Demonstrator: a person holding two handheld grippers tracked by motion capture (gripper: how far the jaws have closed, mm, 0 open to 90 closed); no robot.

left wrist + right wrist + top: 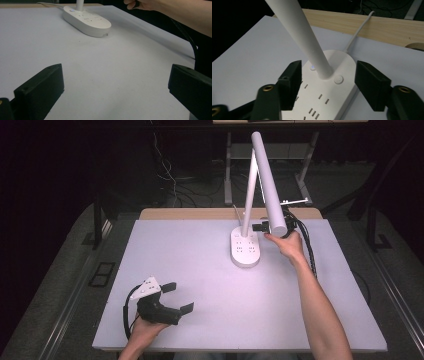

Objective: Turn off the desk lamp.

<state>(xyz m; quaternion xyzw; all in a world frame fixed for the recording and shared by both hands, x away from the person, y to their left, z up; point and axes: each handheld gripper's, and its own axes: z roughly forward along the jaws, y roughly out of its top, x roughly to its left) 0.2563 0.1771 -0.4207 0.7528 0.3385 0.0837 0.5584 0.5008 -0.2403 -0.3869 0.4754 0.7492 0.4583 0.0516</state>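
Reaching my right gripper [272, 227] toward the desk lamp [246, 247], I judge the job barely begun. In the right gripper view the jaws stand partly spread on either side of the lamp's white stem [302, 37], just above the oval base [329, 87] with its sockets and small lit button [312, 67]; neither pad touches the stem, so nothing is pinched. The lamp stands near the far edge of the white table top [200, 270], right of centre, its long tubular head [270, 185] slanting down over my right hand [287, 245]. What is left, as I read it, is the whole of the handling: closing on the stem or pressing a button, then whatever adjustment follows.

My left gripper [172, 300] rests low at the near left corner, jaws wide apart with bare table between them, well apart from the lamp.

Room is generous on the left and in the middle. It is tight at the back: the lamp's power cable [359, 30] runs off over the wooden strip [374, 23] behind, and the head hangs close above my right wrist, so lifting straight up could knock it.
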